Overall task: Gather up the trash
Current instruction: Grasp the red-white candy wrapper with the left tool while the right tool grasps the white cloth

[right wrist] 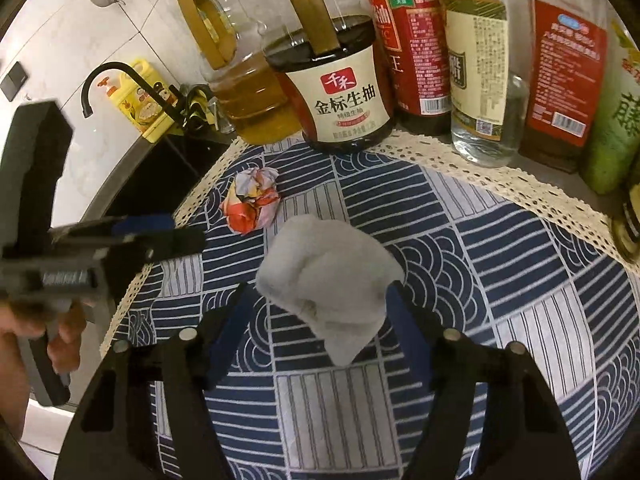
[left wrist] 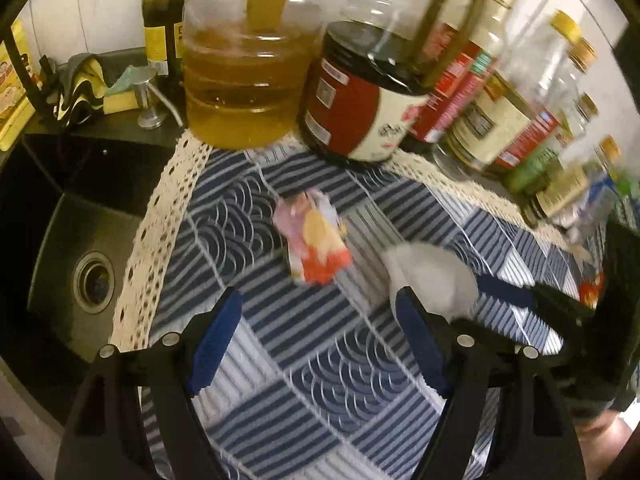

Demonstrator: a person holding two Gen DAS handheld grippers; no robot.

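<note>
Tissue wad sits btwn right gripper jaws, wide apart; left gripper jaws spread, nothing held, near wrapper.

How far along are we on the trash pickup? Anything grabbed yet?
Nothing looks collected yet, and no bin is in view. The right gripper is open around the white crumpled tissue, which sits between its fingers, not yet clamped. The left gripper is open and empty, facing the colourful crumpled wrapper, which lies on the blue patterned cloth. Both pieces remain to be picked up.
</note>
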